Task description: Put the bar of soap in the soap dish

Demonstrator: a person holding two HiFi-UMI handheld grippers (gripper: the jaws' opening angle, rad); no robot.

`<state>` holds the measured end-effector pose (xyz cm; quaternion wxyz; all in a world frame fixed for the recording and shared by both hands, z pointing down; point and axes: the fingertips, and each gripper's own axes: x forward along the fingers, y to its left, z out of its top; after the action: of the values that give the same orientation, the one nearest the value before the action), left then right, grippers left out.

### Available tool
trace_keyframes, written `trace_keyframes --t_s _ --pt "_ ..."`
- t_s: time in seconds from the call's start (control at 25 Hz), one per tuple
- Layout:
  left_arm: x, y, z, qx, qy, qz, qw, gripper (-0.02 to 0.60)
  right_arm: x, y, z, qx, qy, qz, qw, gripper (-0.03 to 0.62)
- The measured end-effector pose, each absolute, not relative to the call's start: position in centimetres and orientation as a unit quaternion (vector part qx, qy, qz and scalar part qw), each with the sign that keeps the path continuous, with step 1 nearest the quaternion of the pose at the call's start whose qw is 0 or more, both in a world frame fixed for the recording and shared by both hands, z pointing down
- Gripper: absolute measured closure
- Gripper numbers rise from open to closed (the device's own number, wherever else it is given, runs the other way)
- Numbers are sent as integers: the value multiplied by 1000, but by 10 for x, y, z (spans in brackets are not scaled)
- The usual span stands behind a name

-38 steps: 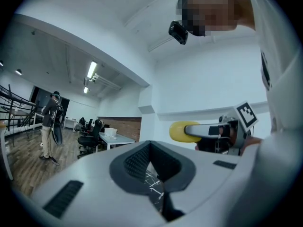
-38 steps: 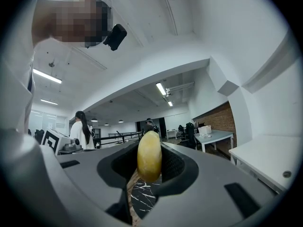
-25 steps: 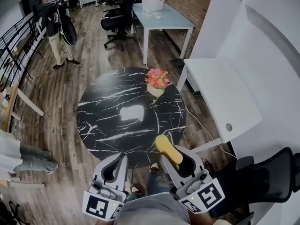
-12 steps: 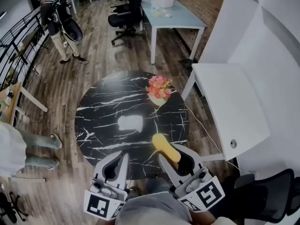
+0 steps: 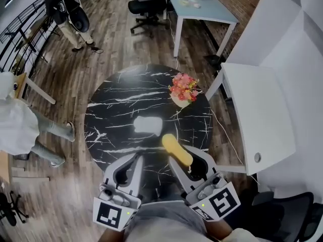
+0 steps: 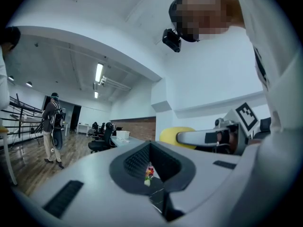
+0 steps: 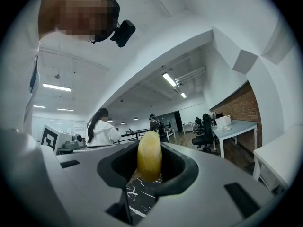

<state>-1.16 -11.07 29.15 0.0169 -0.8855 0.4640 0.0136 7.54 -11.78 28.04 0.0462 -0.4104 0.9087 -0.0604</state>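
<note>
The yellow bar of soap (image 5: 171, 144) sticks out forward from my right gripper (image 5: 184, 159), which is shut on it over the near edge of the round black marble table (image 5: 111, 110). The right gripper view shows the soap (image 7: 149, 155) upright between the jaws. The white soap dish (image 5: 147, 125) sits near the table's middle, just beyond and left of the soap. My left gripper (image 5: 135, 158) hangs level beside the right one at the table's near edge, with its jaws together and nothing in them. From the left gripper view the soap (image 6: 171, 134) shows at the right.
A pot of pink and orange flowers (image 5: 184, 89) stands at the table's far right. A white desk (image 5: 257, 115) is close on the right. A person in white (image 5: 20, 127) stands left of the table. Office chairs and a pale blue table (image 5: 202, 9) lie further back.
Both grippers have moved forward; the soap now hangs over the table's near edge, closer to the dish. A person in white has come into view at the left.
</note>
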Motion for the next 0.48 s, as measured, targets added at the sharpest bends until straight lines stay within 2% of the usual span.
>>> trace_keyframes --t_s 0.2,0.48 --pt "-20 -132 309 -895 447 7 -7 579 58 -142 301 -416 906 -74 30 476" --pt "-43 -158 326 -900 435 21 1 580 32 -181 349 -421 902 -96 8 476"
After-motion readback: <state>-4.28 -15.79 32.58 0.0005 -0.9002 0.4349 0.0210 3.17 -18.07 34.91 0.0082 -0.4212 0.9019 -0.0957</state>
